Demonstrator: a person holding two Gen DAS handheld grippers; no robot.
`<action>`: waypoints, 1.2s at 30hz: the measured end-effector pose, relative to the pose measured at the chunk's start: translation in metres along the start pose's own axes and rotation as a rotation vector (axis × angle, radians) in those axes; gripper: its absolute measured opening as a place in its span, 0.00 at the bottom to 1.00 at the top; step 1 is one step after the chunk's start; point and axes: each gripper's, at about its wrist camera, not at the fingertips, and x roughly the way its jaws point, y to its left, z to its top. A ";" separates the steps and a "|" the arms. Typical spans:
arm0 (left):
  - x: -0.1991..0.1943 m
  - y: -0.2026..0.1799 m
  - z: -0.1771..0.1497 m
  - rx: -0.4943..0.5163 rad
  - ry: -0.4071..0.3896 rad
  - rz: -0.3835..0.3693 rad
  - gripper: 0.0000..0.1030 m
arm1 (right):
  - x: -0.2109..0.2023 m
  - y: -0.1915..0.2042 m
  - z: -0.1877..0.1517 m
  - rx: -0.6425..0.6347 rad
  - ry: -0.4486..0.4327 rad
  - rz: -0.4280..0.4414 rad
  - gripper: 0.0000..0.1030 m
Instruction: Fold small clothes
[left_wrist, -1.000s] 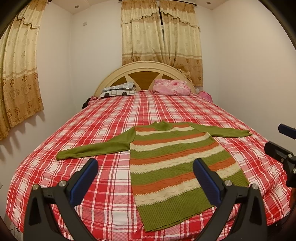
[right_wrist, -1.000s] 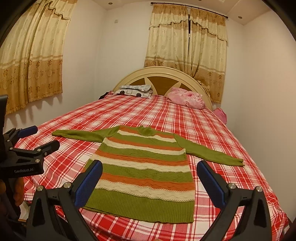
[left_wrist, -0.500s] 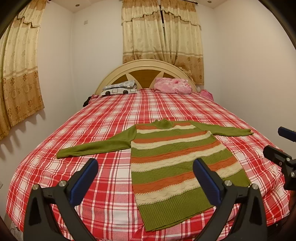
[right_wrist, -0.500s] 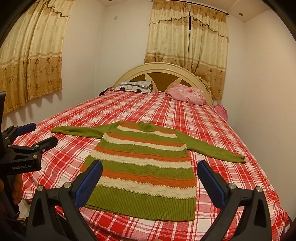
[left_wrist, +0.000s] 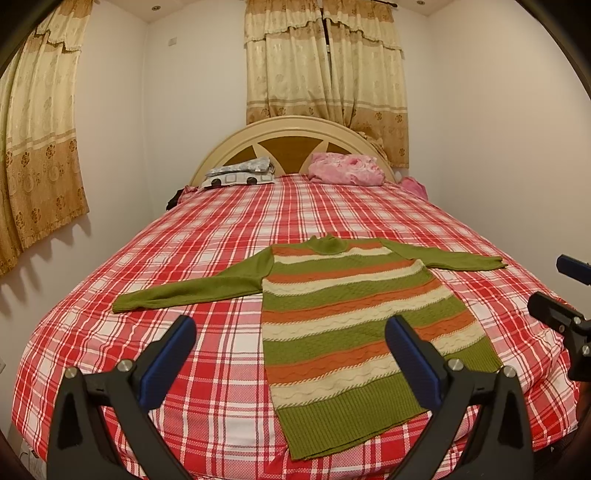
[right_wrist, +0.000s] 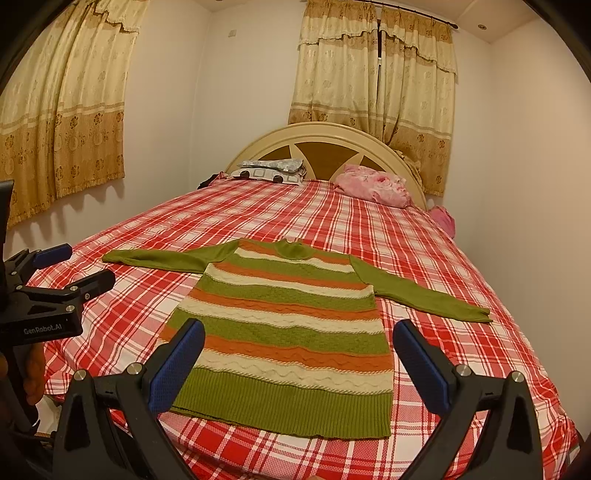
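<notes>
Sweater (left_wrist: 354, 325): I see it spread flat, face up, near the foot of the plaid bed (left_wrist: 229, 229), both sleeves out sideways, so every fold line is reachable.
Left gripper (left_wrist: 290, 345): I hold it above the hem, jaws wide apart, gripping nothing.
Right gripper (right_wrist: 299, 350): likewise spread and empty over the hem's other side.
Stage: I judge folding not yet begun.
Hem: possibly overhanging the bed's edge; the fisheye leaves me unsure.
</notes>
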 end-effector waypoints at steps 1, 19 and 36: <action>0.000 0.000 0.000 0.000 0.001 -0.002 1.00 | 0.000 0.000 0.000 -0.001 0.000 0.000 0.99; 0.006 0.002 -0.004 0.007 0.014 0.002 1.00 | 0.009 -0.001 -0.002 0.000 0.013 0.007 0.99; 0.068 -0.010 0.018 0.051 0.059 -0.002 1.00 | 0.084 -0.037 -0.014 0.071 0.139 0.009 0.99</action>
